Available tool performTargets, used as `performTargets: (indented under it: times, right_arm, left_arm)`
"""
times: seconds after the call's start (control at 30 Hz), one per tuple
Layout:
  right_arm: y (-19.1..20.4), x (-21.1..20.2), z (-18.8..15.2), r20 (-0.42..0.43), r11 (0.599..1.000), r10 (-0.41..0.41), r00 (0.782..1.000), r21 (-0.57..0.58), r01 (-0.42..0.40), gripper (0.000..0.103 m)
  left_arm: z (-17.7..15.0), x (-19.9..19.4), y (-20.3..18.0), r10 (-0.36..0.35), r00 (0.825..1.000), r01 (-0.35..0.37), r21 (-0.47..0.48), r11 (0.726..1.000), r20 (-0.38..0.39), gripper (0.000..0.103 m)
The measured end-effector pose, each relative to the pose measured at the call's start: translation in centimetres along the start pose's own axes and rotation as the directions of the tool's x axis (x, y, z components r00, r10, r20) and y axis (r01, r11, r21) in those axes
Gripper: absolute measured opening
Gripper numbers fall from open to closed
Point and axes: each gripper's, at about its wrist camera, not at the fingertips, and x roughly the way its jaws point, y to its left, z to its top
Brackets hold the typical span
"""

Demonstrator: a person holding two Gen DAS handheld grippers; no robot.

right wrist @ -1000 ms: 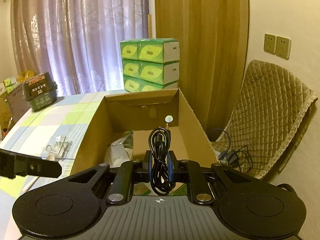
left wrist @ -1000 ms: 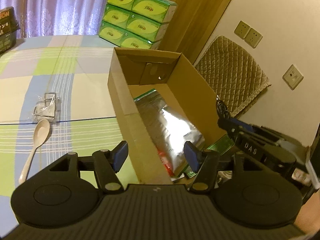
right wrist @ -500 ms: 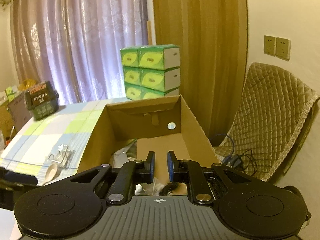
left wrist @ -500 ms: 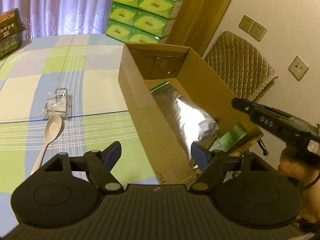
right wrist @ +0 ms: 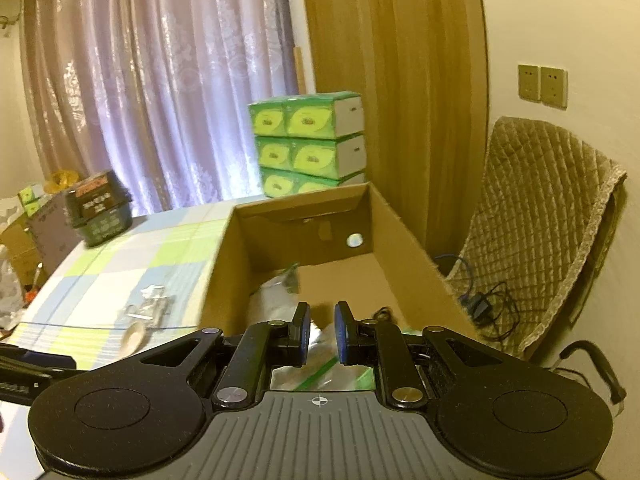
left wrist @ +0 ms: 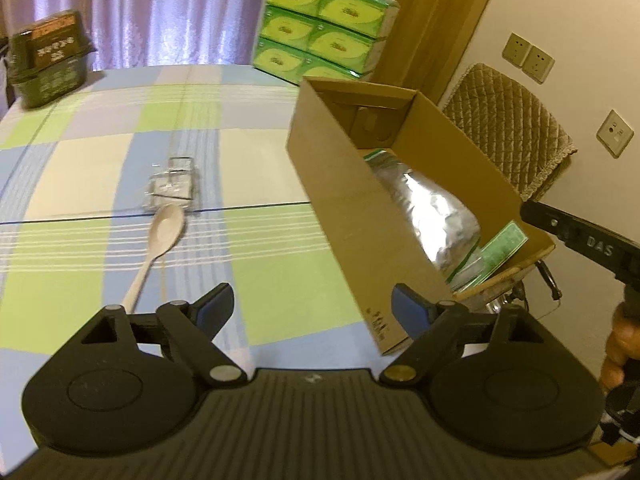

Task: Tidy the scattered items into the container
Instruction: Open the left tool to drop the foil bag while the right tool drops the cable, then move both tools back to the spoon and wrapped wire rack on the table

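Note:
The open cardboard box [left wrist: 360, 208] stands on the checked tablecloth and holds a silver foil bag [left wrist: 432, 212] and a green-labelled packet [left wrist: 500, 244]. A cream spoon [left wrist: 160, 240] and a clear packet of metal clips [left wrist: 172, 184] lie on the cloth to the left of the box. My left gripper [left wrist: 312, 308] is wide open and empty, low over the cloth by the box's near corner. My right gripper [right wrist: 322, 334] hangs over the near end of the box [right wrist: 408, 256], jaws almost together with nothing between them. A black cable [right wrist: 382, 312] lies inside the box.
Stacked green tissue boxes [left wrist: 324, 36] stand behind the cardboard box. A dark green basket [left wrist: 48, 60] sits at the far left of the table. A quilted chair [right wrist: 540, 216] with cords [right wrist: 484, 304] stands right of the box. A hand [left wrist: 624, 340] holds the right gripper.
The right gripper has let go of the coiled black cable, which now lies in the box. The left gripper has swung left, away from the box towards the spoon, and opened wider.

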Motion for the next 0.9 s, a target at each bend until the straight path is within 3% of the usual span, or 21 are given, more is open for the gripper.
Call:
performTargets:
  times: [0.27, 0.57, 0.6, 0.63, 0.67, 0.73, 0.9]
  right_arm:
    - [5.0, -1.2, -0.5, -0.027, 0.998, 0.061, 0.998, -0.031, -0.062, 0.018]
    - [11.6, -0.6, -1.3, -0.078, 0.986, 0.103, 0.992, -0.126, -0.113, 0.019]
    - [12.3, -0.4, -1.5, -0.086, 0.984, 0.108, 0.99, -0.134, -0.119, 0.025]
    - [12.9, -0.3, -1.6, -0.091, 0.983, 0.109, 0.99, -0.138, -0.121, 0.071]
    - [13.5, -0.3, -1.8, -0.084, 0.983, 0.108, 0.991, -0.14, -0.119, 0.103]
    - [14.8, -0.6, -2.2, -0.059, 0.977, 0.127, 0.99, -0.163, -0.135, 0.103]
    - [17.8, 0.5, -2.9, -0.097, 0.963, 0.149, 0.984, -0.212, -0.167, 0.103]
  left_arm:
    - [-2.2, -3.2, 2.4, 0.073, 0.995, -0.076, 0.045, 0.996, 0.062, 0.095]
    - [-4.3, -7.0, 6.0, 0.169, 0.978, -0.175, 0.039, 0.984, 0.125, 0.098]
    - [-4.5, -7.4, 6.3, 0.176, 0.975, -0.183, 0.04, 0.982, 0.132, 0.098]
    - [-4.7, -7.8, 6.8, 0.181, 0.974, -0.188, 0.039, 0.981, 0.136, 0.099]
    - [-4.9, -8.2, 7.3, 0.186, 0.973, -0.192, 0.035, 0.981, 0.138, 0.099]
    - [-5.3, -8.8, 8.1, 0.198, 0.97, -0.203, 0.024, 0.979, 0.14, 0.099]
    - [-6.1, -10.0, 10.5, 0.225, 0.964, -0.224, -0.018, 0.974, 0.144, 0.099]
